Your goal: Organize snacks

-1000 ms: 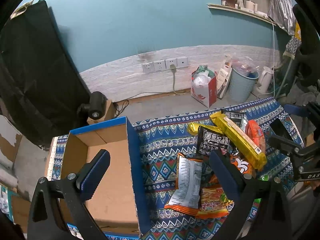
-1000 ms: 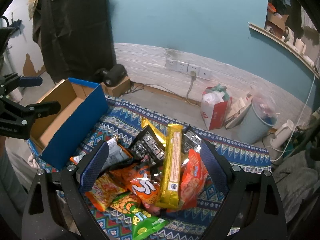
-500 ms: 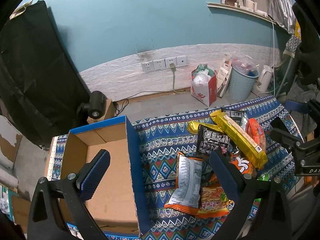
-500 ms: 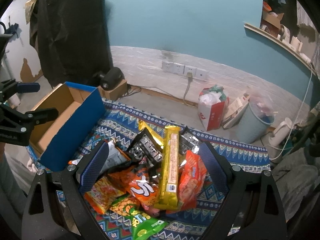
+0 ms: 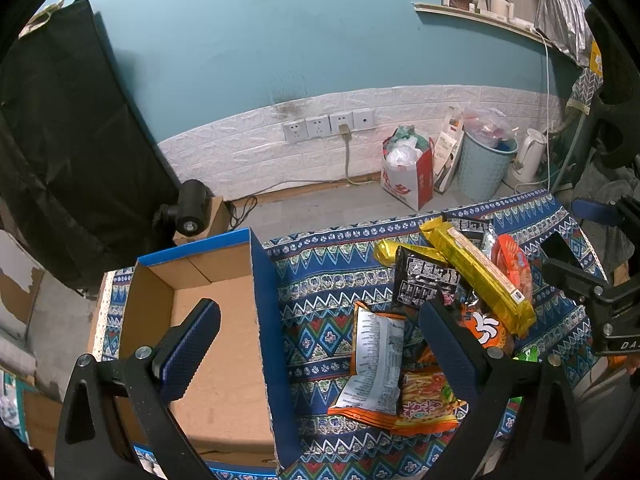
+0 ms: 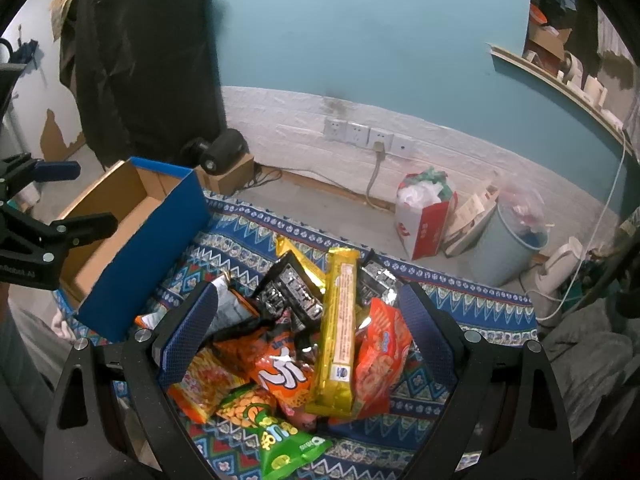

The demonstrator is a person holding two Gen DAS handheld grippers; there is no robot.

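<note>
A pile of snack packets lies on a patterned blue cloth (image 5: 320,292): a long yellow biscuit pack (image 6: 340,328), orange bags (image 6: 280,368), a black packet (image 6: 288,296), a green bag (image 6: 288,440). An empty cardboard box with blue sides (image 5: 216,344) stands left of the pile. My left gripper (image 5: 316,340) is open, straddling the box's right wall, above an orange packet lying face down (image 5: 376,360). My right gripper (image 6: 308,332) is open and empty, hovering over the pile. The pile also shows in the left wrist view (image 5: 476,280), the box in the right wrist view (image 6: 140,240).
Beyond the cloth's far edge is bare floor with a red-and-white bag (image 5: 408,176), a light blue bin (image 5: 484,168) and a white kettle (image 5: 528,156) by the wall. A black cylindrical device (image 5: 192,208) sits behind the box. A black cloth (image 5: 72,152) hangs at left.
The right gripper has drifted slightly, so the pile sits a little lower and nearer in its view. The left gripper has barely moved. Both stay open.
</note>
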